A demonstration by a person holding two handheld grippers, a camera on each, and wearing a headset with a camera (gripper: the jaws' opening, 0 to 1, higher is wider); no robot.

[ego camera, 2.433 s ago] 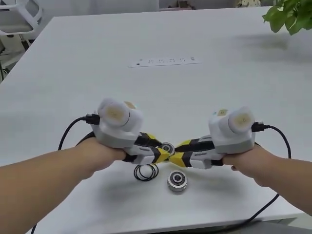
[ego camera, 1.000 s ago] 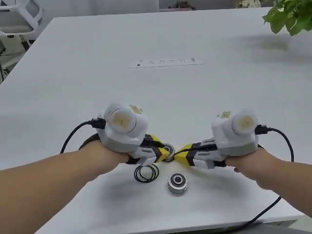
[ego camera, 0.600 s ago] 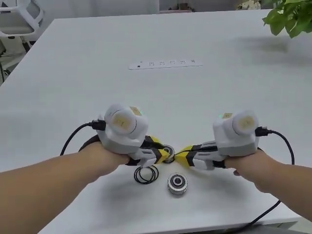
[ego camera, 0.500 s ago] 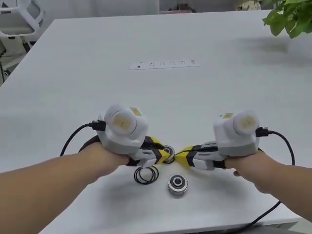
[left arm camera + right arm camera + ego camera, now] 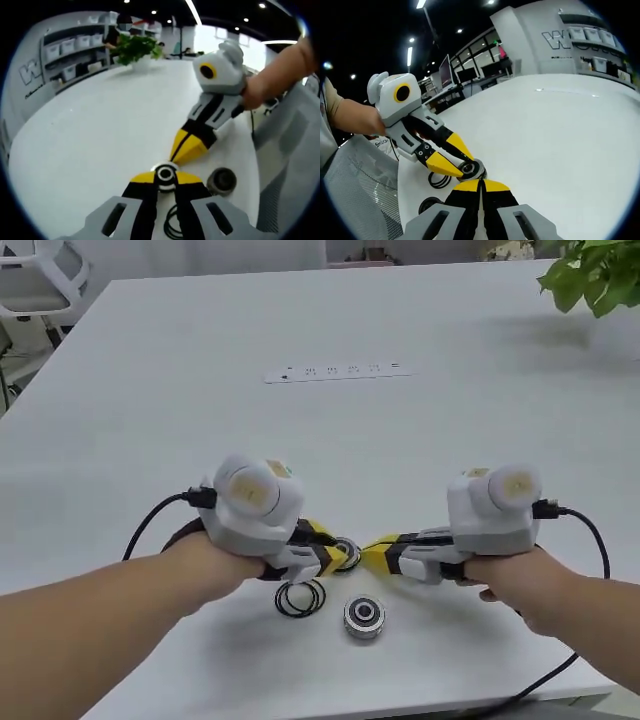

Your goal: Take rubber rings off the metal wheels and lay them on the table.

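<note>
We see the left gripper (image 5: 338,556) pinching a small metal wheel (image 5: 346,549) at its tips; the wheel has a silver rim and a dark centre. On the right gripper (image 5: 374,554) the jaws are pressed together, tips just beside that wheel, nothing visible between them. Black rubber rings (image 5: 300,597) lie overlapped on the table (image 5: 200,390) just under the left gripper's jaws. A second wheel (image 5: 364,614) lies flat beneath where both tips meet. The left gripper view gives us the held wheel face-on: pale outer ring, dark inside. The right gripper view shows it at an angle, with the rings behind the left gripper's tips.
</note>
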